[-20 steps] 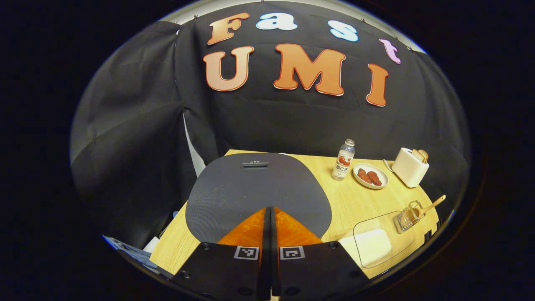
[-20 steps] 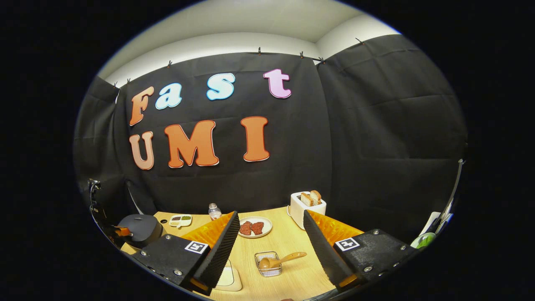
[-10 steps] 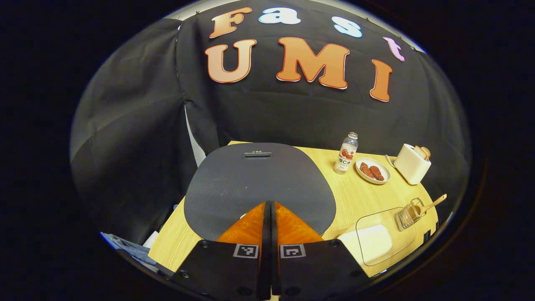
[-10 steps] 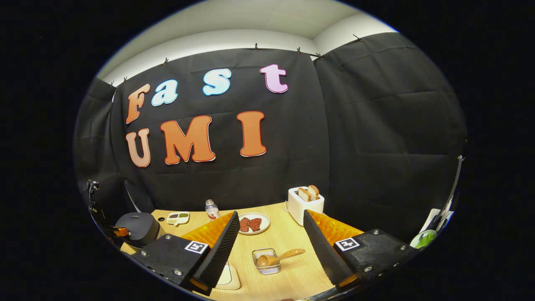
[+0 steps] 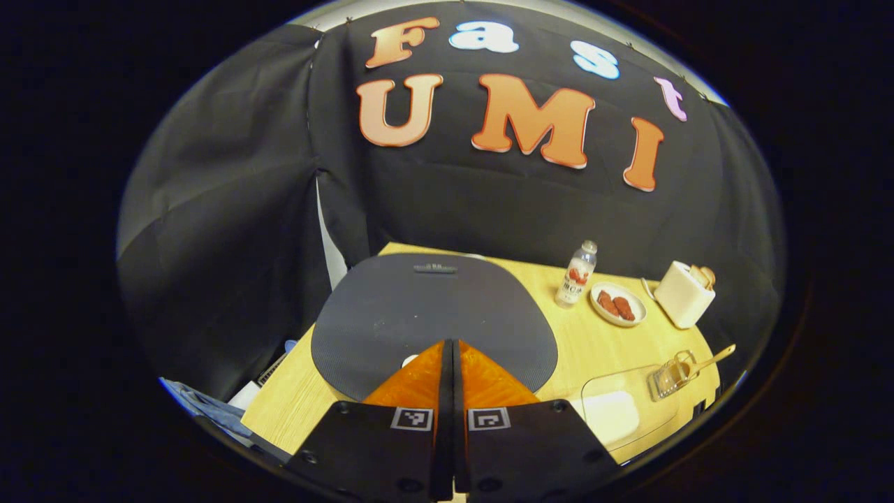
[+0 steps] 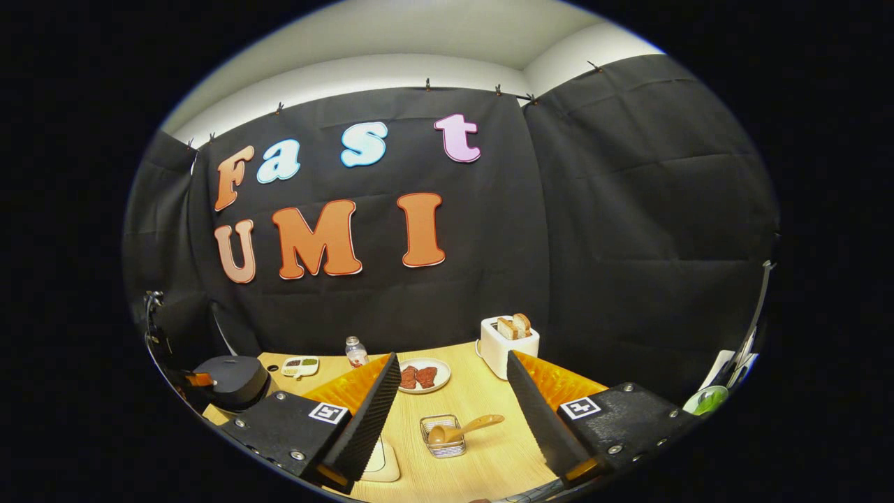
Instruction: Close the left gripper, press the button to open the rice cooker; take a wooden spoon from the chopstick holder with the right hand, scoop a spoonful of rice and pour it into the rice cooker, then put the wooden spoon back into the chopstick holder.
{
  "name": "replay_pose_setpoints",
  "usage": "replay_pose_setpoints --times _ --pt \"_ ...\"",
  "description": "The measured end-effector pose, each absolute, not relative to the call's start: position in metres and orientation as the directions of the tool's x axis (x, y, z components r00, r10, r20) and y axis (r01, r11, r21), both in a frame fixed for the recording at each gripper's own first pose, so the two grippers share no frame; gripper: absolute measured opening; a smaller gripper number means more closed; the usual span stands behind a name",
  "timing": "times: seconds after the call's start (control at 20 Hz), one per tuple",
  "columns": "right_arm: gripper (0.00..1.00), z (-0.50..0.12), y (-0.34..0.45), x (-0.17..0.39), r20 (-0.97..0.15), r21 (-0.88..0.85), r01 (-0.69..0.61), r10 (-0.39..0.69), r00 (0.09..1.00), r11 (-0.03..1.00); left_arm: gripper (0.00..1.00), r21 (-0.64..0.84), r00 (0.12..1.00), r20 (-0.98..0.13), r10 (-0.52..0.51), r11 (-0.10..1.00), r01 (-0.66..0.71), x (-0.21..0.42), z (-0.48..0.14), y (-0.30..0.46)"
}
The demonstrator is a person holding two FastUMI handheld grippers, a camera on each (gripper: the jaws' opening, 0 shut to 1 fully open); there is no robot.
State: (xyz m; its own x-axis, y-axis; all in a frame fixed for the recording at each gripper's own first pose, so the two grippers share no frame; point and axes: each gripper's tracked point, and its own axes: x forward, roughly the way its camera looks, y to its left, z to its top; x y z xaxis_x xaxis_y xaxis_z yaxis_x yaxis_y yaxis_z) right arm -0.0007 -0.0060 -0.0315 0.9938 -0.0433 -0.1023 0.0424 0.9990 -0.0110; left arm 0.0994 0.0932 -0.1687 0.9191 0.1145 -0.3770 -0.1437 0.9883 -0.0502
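The dark grey rice cooker [image 5: 433, 314] has its lid down, straight ahead in the left gripper view. My left gripper [image 5: 448, 347] is shut with nothing held, its tips over the lid's near edge by a small pale spot. In the right gripper view the rice cooker [image 6: 236, 381] stands at the far left with the left gripper [image 6: 193, 379] against it. The wooden spoon [image 6: 466, 427] lies tilted in the wire chopstick holder [image 6: 443, 439]. My right gripper [image 6: 452, 357] is open, hanging above and nearer than the holder. A clear box of rice [image 5: 618, 412] sits beside the holder [image 5: 669, 376].
On the wooden table [image 6: 482, 398] stand a white toaster [image 6: 508, 341] with bread, a plate of brown food [image 6: 419, 376], a small bottle [image 6: 356, 351] and a divided dish [image 6: 302, 365]. The rice box [image 6: 380, 461] lies behind my right gripper's left finger.
The left gripper view has shifted a little: the cooker lid and wall sit lower in view than half a second ago. The lid stays down. The right gripper has barely moved.
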Motion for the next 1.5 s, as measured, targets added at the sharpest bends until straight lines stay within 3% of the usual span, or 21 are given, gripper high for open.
replay_pose_setpoints --times 0.2,0.45,0.5,0.55,0.65,0.75,0.8,1.1,1.15,1.3,1.5 --pt "0.95 -0.037 -0.013 0.001 -0.1 0.005 0.044 -0.044 0.994 0.999 0.02 -0.006 0.965 -0.227 0.131 0.991 -0.136 0.091 -0.089 0.092" --pt "0.95 -0.055 -0.025 0.012 -0.102 0.05 0.044 -0.038 0.994 0.998 0.05 0.002 0.976 -0.173 0.13 0.991 -0.132 0.068 -0.055 0.085" --pt "1.0 -0.06 -0.028 0.015 -0.098 0.056 0.043 -0.037 0.994 0.998 0.05 0.012 0.977 -0.162 0.136 0.991 -0.136 0.065 -0.051 0.086" --pt "0.95 -0.065 -0.032 0.019 -0.097 0.059 0.044 -0.038 0.995 0.997 0.05 0.018 0.979 -0.148 0.143 0.99 -0.141 0.062 -0.044 0.086" --pt "0.95 -0.082 -0.036 0.03 -0.105 0.063 0.041 -0.034 0.994 0.997 0.05 0.019 0.98 -0.115 0.162 0.987 -0.161 0.058 -0.029 0.087" --pt "1.0 -0.098 -0.041 0.039 -0.099 0.065 0.031 -0.025 0.995 0.997 0.05 0.002 0.981 -0.088 0.175 0.985 -0.175 0.05 -0.016 0.089" --pt "0.95 -0.106 -0.042 0.045 -0.091 0.082 0.027 -0.02 0.996 0.996 0.05 -0.007 0.981 -0.082 0.178 0.984 -0.179 0.048 -0.012 0.089" --pt "0.95 -0.181 -0.058 0.072 -0.224 0.275 0.094 -0.031 0.974 0.957 0.07 0.068 0.966 -0.003 0.259 0.964 -0.259 0.019 0.021 0.106" --pt "0.95 -0.194 -0.061 0.074 -0.246 0.298 0.11 -0.035 0.969 0.948 0.17 0.089 0.962 0.008 0.272 0.958 -0.272 0.012 0.025 0.106" --pt "0.95 -0.222 -0.067 0.077 -0.307 0.338 0.142 -0.034 0.951 0.93 0.19 0.096 0.952 0.043 0.303 0.947 -0.306 -0.004 0.037 0.108" --pt "0.93 -0.247 -0.059 0.078 -0.375 0.408 0.157 0.008 0.927 0.899 0.51 0.029 0.952 0.042 0.302 0.952 -0.303 -0.018 0.044 0.107"
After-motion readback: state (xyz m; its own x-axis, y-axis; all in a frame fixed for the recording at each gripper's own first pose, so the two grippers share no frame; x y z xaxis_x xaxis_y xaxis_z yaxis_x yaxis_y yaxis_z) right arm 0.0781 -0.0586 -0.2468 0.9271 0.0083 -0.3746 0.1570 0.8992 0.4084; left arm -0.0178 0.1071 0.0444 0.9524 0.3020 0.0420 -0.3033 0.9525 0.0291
